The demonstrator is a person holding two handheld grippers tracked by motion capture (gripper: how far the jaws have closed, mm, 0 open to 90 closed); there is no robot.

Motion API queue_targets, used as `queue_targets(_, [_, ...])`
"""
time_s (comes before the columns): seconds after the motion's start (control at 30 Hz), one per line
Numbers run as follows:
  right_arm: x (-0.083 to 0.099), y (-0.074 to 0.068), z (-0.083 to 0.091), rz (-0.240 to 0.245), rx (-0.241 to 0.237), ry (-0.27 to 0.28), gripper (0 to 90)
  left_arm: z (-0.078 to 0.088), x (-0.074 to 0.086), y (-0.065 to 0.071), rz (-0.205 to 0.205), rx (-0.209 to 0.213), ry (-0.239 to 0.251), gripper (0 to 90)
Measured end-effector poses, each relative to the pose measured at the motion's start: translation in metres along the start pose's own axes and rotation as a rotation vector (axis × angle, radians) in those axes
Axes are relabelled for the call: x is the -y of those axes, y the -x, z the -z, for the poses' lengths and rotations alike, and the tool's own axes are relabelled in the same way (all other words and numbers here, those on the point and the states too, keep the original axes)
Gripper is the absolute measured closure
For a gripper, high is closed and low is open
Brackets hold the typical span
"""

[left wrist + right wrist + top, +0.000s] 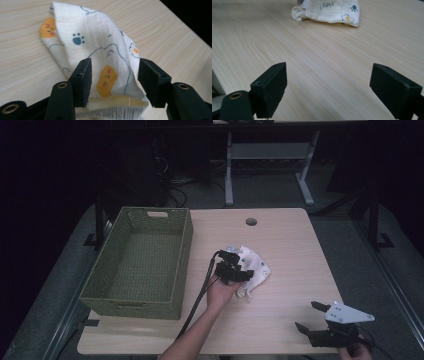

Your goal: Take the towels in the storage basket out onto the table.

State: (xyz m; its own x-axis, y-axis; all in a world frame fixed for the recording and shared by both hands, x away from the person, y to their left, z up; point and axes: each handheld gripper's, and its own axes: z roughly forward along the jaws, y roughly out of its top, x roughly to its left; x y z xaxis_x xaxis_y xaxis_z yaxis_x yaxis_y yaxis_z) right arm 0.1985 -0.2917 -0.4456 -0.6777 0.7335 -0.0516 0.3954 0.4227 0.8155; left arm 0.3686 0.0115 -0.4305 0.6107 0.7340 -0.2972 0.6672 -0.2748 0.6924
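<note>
In the high view, the left gripper (239, 265) lay over a folded white cloth (256, 272) near the middle of the wooden table (285, 245), with a green woven basket (185, 245) standing well to its left. The right gripper (309, 316) sat near the table's front right corner, well apart from the cloth, its jaws spread. In the left gripper view, the cloth (100, 50), printed with paw marks and orange shapes, lay between the two jaws, which stood apart, with small gaps on either side. In the right gripper view, the jaws were wide open over bare wood, and the cloth (332, 11) lay far ahead.
</note>
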Motion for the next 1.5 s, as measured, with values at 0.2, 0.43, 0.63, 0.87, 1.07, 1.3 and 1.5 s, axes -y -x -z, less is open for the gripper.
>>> queue_targets(0.2, [0.000,0.000,-0.001,-0.005,0.009,-0.003,14.0,0.012,0.009,-0.004,0.009,0.029,0.028,42.4])
queue_targets(0.43, [0.001,0.001,-0.003,-0.006,0.008,-0.010,14.0,0.028,0.018,-0.004,-0.014,0.052,0.055,37.6])
queue_targets(0.63, [0.001,0.002,-0.002,-0.018,0.013,-0.001,14.0,0.042,0.023,-0.007,-0.045,0.036,0.076,34.1])
queue_targets(0.87, [0.001,0.003,-0.005,-0.018,0.010,-0.013,14.0,0.054,0.035,-0.006,-0.069,0.055,0.084,31.9])
queue_targets(1.07, [0.000,0.002,-0.008,-0.008,0.011,-0.027,14.0,0.063,0.045,-0.004,-0.098,0.064,0.079,29.4])
queue_targets(1.3, [0.001,0.004,-0.011,-0.005,0.010,-0.041,14.0,0.073,0.059,-0.007,-0.097,0.093,0.091,28.8])
queue_targets(1.5, [0.001,0.005,-0.012,-0.009,0.013,-0.041,14.0,0.082,0.071,-0.012,-0.080,0.112,0.102,28.6])
